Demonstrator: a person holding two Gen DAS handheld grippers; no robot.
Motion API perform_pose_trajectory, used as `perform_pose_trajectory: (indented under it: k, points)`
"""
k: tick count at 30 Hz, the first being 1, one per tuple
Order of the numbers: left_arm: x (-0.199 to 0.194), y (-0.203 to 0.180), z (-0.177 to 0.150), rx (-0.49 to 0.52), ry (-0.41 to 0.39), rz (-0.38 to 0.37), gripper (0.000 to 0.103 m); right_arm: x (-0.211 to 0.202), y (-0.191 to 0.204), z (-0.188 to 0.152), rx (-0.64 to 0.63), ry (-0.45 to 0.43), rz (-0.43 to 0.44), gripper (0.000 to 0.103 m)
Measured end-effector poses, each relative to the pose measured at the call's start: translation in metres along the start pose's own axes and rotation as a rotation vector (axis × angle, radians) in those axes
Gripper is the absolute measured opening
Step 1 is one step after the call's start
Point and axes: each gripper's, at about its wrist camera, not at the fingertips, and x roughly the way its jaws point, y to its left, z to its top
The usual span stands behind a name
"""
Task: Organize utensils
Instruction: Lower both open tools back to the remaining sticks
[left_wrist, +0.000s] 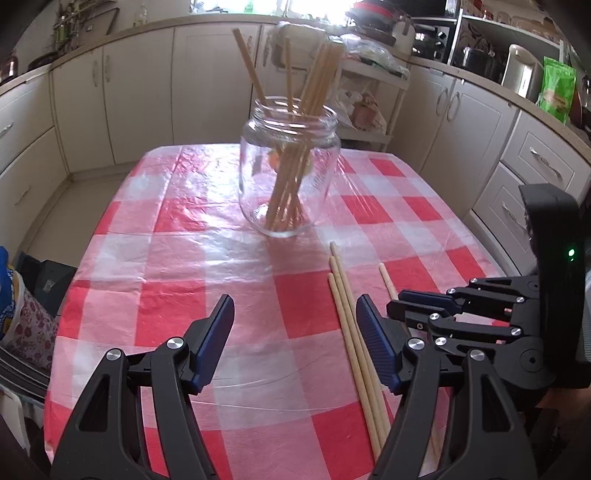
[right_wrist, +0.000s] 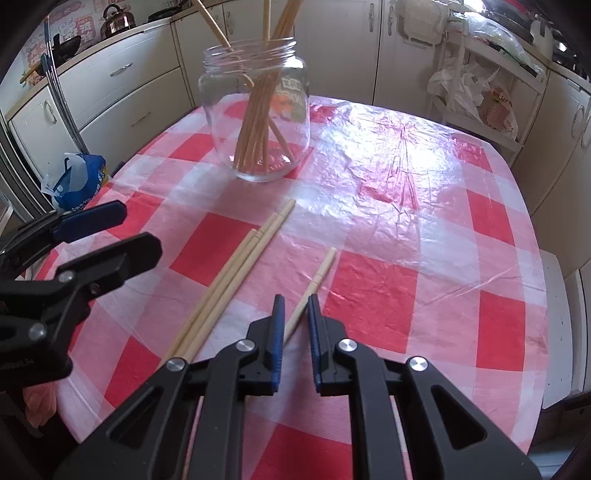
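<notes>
Four loose chopsticks lie flat on the checked tablecloth (right_wrist: 406, 229) near the table's near edge. Three of them (right_wrist: 236, 273) lie side by side, touching, their long axis running from the near edge toward the glass jar (right_wrist: 258, 110) at the table's middle; the fourth chopstick (right_wrist: 314, 282) lies just beside them on the right, roughly parallel, its far tip pointing toward the far edge. More chopsticks stand tilted in the jar, tops fanning out above the rim.

The right gripper (right_wrist: 295, 306) straddles the single chopstick — its blue pads are nearly together with the stick in the narrow gap, though whether they press on it I cannot tell. The left gripper (left_wrist: 295, 314) has its jaws spread wide, holding nothing, just left of the group of three.
</notes>
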Motion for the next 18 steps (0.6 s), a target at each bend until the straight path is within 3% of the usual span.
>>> perform_pose_trajectory:
  k: [9,18]
  points:
    - [0.031,-0.020,-0.008,0.074,0.135,0.071,0.065,-0.005,-0.017,-0.007,0.058,-0.015,0.072,0.013]
    - [0.034,-0.023,-0.006,0.104,0.151,0.134,0.065,-0.005,-0.020,-0.008,0.083,-0.029,0.108,0.013]
